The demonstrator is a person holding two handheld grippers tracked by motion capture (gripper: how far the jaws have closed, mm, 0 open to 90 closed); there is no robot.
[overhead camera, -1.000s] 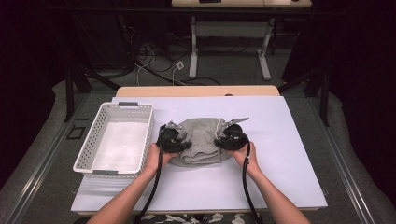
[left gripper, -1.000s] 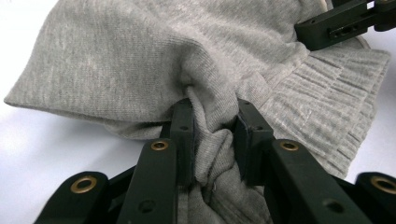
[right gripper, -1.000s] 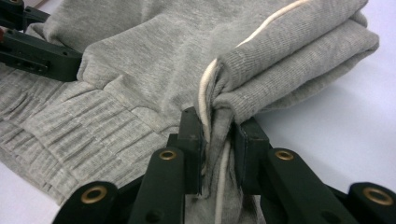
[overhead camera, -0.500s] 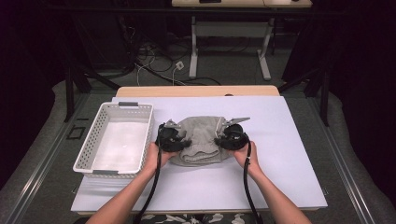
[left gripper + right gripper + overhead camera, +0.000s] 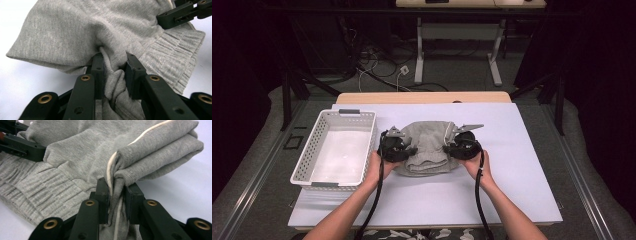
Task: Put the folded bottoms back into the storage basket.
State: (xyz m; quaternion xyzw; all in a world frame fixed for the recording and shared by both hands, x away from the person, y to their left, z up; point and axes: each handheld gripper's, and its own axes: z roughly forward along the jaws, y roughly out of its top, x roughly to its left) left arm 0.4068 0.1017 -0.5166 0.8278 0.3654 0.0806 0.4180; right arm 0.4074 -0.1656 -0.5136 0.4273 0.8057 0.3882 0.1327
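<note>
At the left of the white table (image 5: 512, 200) stands a white perforated basket (image 5: 312, 157), just beside the person's left hand. The left claw (image 5: 404, 148) is clamped on the left edge of a folded grey garment (image 5: 428, 145); in the left gripper view its two black jaws pinch a bunched fold of the knit cloth (image 5: 113, 75) between them, with the ribbed cuff (image 5: 175, 55) spreading off to the side. The garment lies on the table's middle, between the two claws, its ribbed band toward the person. At its right edge the right claw (image 5: 453, 146) is likewise closed on the fabric: in the right gripper view the jaws press on a folded layer (image 5: 116, 192) that carries a cream stripe (image 5: 109, 167), and the thick fold above them lies over the table.
</note>
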